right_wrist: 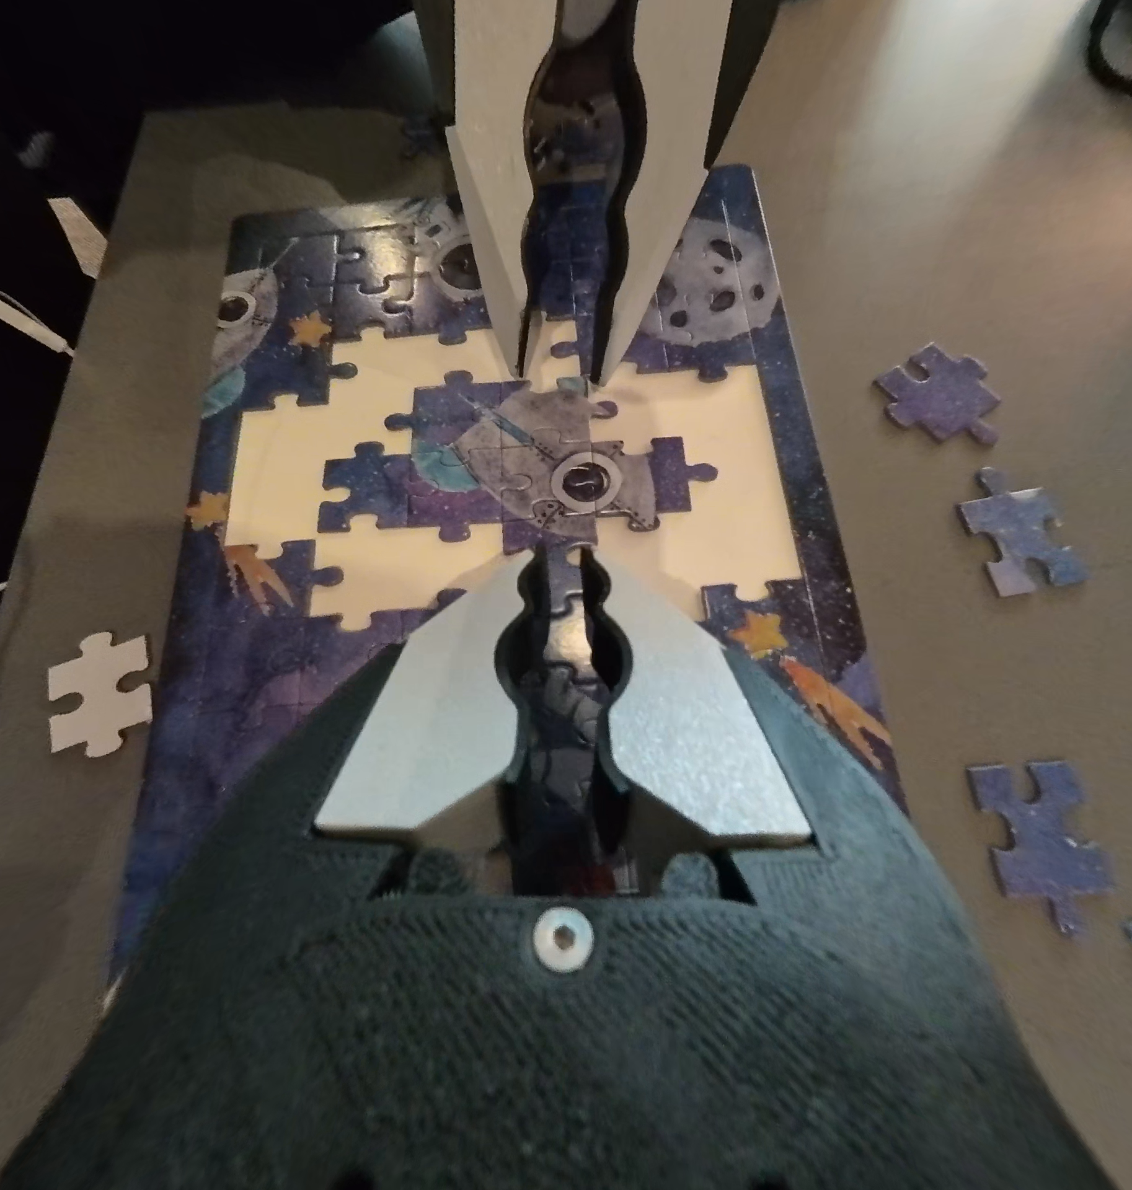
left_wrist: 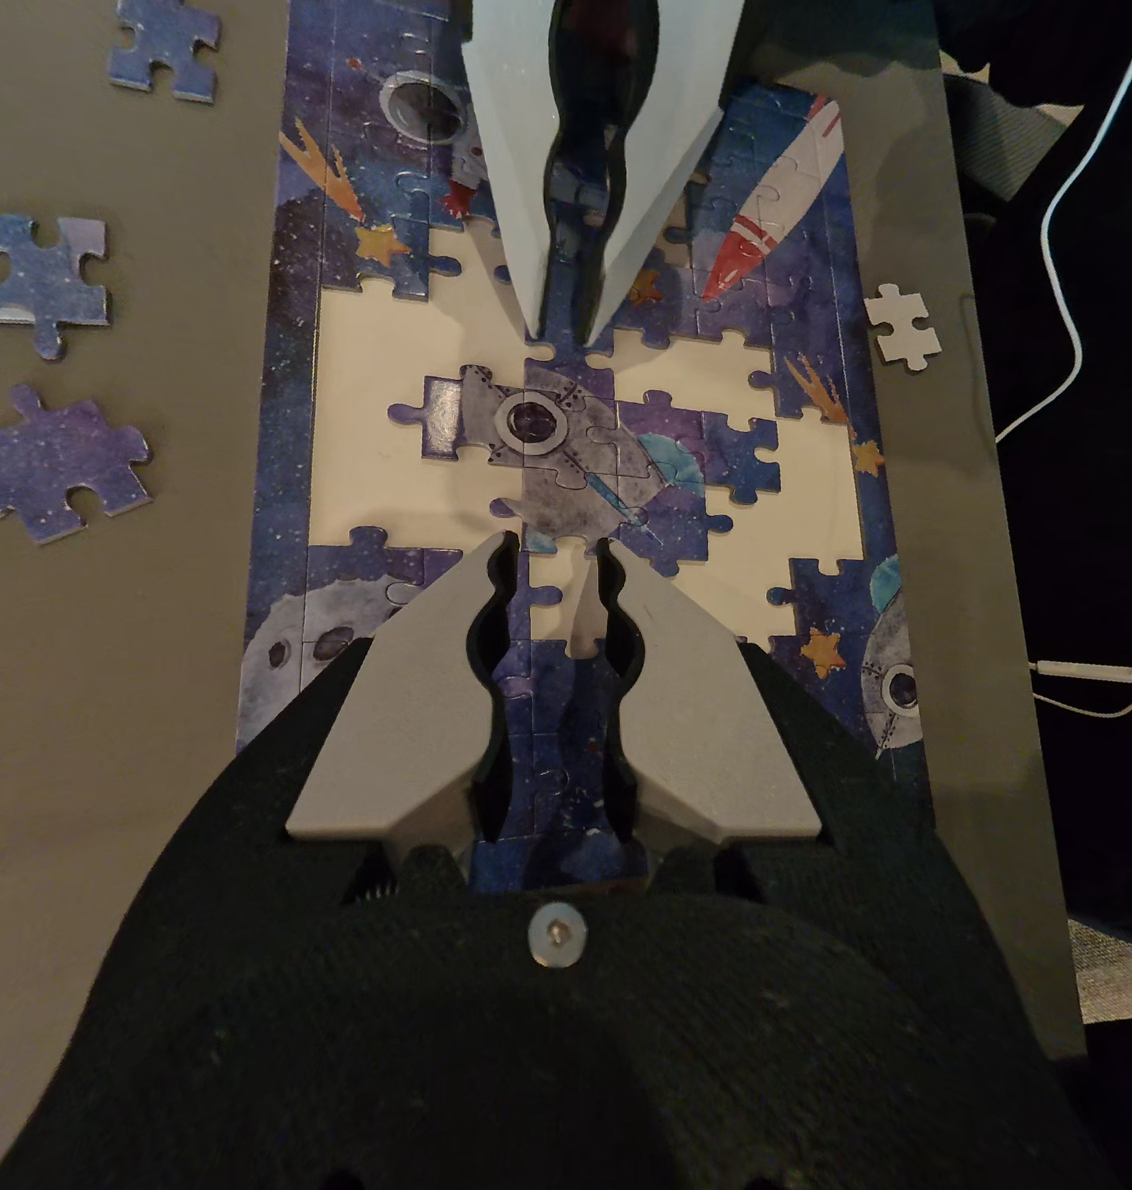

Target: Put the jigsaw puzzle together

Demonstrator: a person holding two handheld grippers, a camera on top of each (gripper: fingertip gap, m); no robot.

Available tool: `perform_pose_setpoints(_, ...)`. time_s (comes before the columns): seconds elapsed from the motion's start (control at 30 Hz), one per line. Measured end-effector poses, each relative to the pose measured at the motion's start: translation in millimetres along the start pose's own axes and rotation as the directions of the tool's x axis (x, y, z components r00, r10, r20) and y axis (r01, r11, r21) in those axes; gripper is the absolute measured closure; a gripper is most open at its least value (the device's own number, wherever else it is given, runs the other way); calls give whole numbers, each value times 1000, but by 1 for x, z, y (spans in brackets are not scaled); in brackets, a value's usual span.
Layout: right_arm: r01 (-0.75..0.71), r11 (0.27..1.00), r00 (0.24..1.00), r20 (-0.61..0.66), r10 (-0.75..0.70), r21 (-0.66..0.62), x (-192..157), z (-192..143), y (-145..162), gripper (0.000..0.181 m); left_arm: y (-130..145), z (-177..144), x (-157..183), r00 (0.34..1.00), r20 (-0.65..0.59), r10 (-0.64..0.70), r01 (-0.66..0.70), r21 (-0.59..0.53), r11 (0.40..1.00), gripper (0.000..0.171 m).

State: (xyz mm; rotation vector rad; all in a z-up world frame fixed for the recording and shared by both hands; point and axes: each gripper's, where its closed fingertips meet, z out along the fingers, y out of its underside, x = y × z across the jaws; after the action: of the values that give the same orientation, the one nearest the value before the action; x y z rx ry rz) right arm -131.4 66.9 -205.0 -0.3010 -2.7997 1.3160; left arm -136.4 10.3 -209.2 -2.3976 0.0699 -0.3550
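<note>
The space-themed jigsaw puzzle (left_wrist: pixel 293 451) lies on a grey table, its border and corners joined around a bare cream board (left_wrist: pixel 370 463). A joined cluster of pieces with a grey spaceship (left_wrist: pixel 570 451) sits in the middle gap and also shows in the right wrist view (right_wrist: pixel 537 476). My left gripper (left_wrist: pixel 557 541) is narrowly open and empty, its tips at the cluster's near edge. My right gripper (right_wrist: pixel 557 559) faces it from the opposite side. It is narrowly open, with its tips at the cluster's other edge (left_wrist: pixel 563 336).
Three loose blue pieces (left_wrist: pixel 45 283) lie on the table beside the puzzle, also seen in the right wrist view (right_wrist: pixel 1017 538). A white face-down piece (left_wrist: pixel 905 335) lies on the other side, near the table edge (left_wrist: pixel 975 579). A white cable (left_wrist: pixel 1066 193) runs beyond it. Spacing between my two grippers at the tips: around 7 centimetres.
</note>
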Motion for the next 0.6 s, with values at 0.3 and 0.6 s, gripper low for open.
perform_pose_setpoints(0.3,-57,989,997,-46,64,134,19,-32,-17,172,0,0,0,1000,4,2,-2,-3,1000,149)
perform_pose_setpoints(0.6,-22,1000,1000,17,22,-3,4,-9,5,178,0,0,0,1000,8,6,-6,-6,1000,148)
